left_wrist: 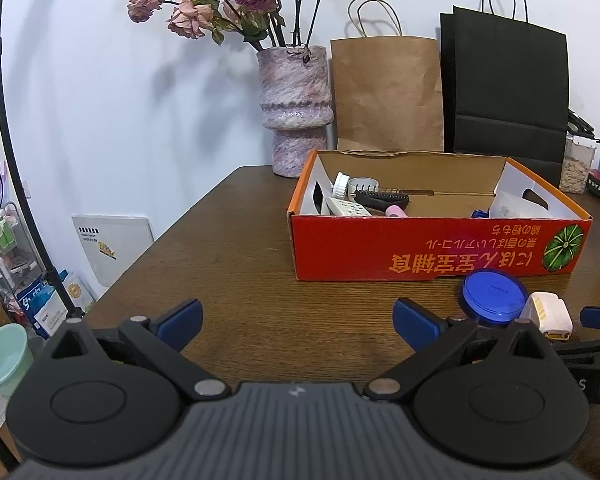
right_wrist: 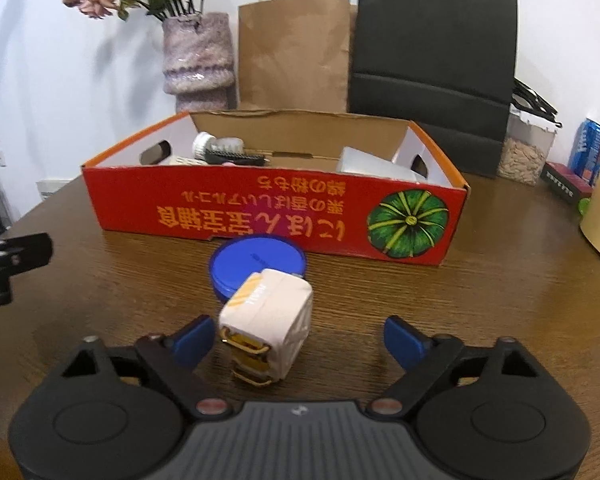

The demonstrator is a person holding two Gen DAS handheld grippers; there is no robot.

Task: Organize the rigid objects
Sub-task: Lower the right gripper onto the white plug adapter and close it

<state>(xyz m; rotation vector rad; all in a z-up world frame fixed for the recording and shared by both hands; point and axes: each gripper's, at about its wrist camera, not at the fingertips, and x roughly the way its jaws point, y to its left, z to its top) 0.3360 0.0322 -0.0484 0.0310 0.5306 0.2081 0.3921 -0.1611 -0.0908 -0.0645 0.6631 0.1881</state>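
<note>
The right gripper (right_wrist: pixel 298 338) is hanging wide around the cream case (right_wrist: pixel 266 330), not yet gripping it. The left gripper (left_wrist: pixel 298 324) is waiting wide and empty. Several items are already lying in the red box (right_wrist: pixel 260 212); case and blue tin (right_wrist: pixel 258 266) are remaining on the surface (right_wrist: pixel 480 300).

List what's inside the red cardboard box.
In the red box: a black comb, a white round cap, a white grater-like piece, something pink, white packaging. The front wall hides the floor.
</note>
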